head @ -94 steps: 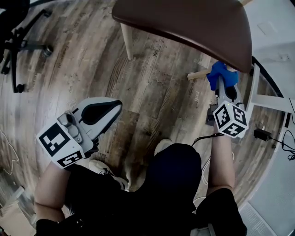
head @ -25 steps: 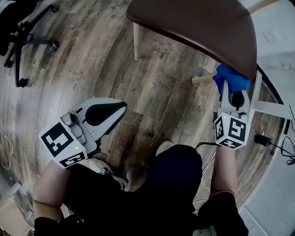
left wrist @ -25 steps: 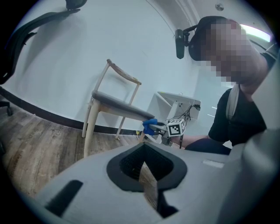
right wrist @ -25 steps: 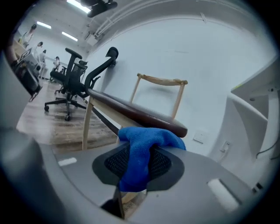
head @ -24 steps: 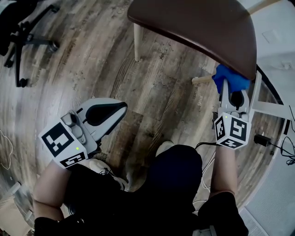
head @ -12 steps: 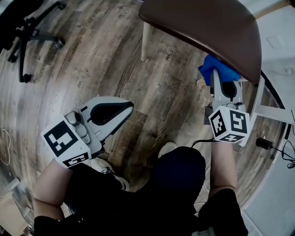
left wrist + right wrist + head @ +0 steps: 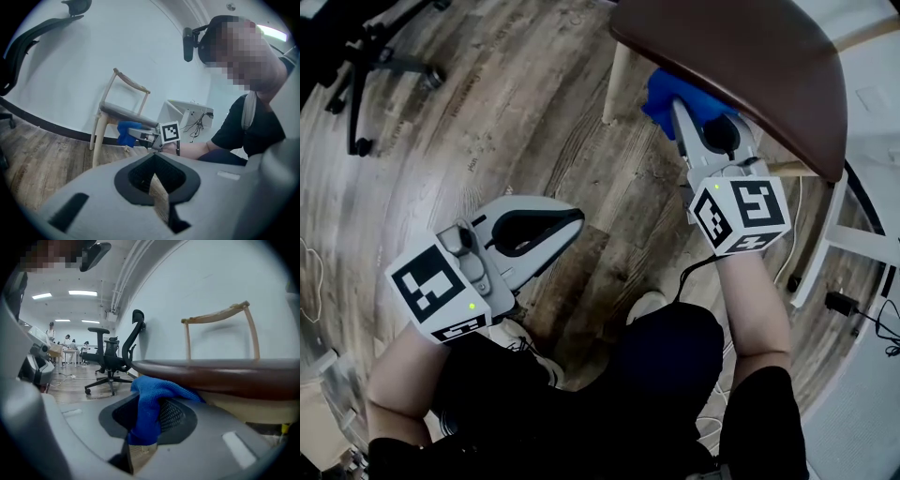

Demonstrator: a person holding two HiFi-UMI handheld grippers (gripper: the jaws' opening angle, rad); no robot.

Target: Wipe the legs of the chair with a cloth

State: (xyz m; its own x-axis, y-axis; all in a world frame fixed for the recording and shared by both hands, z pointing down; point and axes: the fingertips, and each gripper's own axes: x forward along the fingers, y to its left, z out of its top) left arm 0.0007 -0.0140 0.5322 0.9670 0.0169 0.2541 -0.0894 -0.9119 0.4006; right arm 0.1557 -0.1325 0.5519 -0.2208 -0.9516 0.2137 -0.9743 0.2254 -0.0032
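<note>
Likely soft, limp blue cloth [image 7: 661, 89], clamped by its fold in the right hand-held gripper [image 7: 677, 111] at one o'clock; left hand-held gripper [image 7: 570, 221] closed, empty.

grey left hand-held gripper [image 7: 569, 222] and right hand-held gripper [image 7: 682, 105], black-and-white marker cubes [image 7: 436, 292]; black sleeves [image 7: 757, 417].

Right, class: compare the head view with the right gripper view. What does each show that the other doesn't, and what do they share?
Only the head view shows a pale chair leg, the person's shoe and the marker cube. Only the right gripper view shows the chair's backrest, ceiling lights and distant people. Both show the blue cloth clamped in the right hand-held gripper, the brown seat and the black office chair.
</note>
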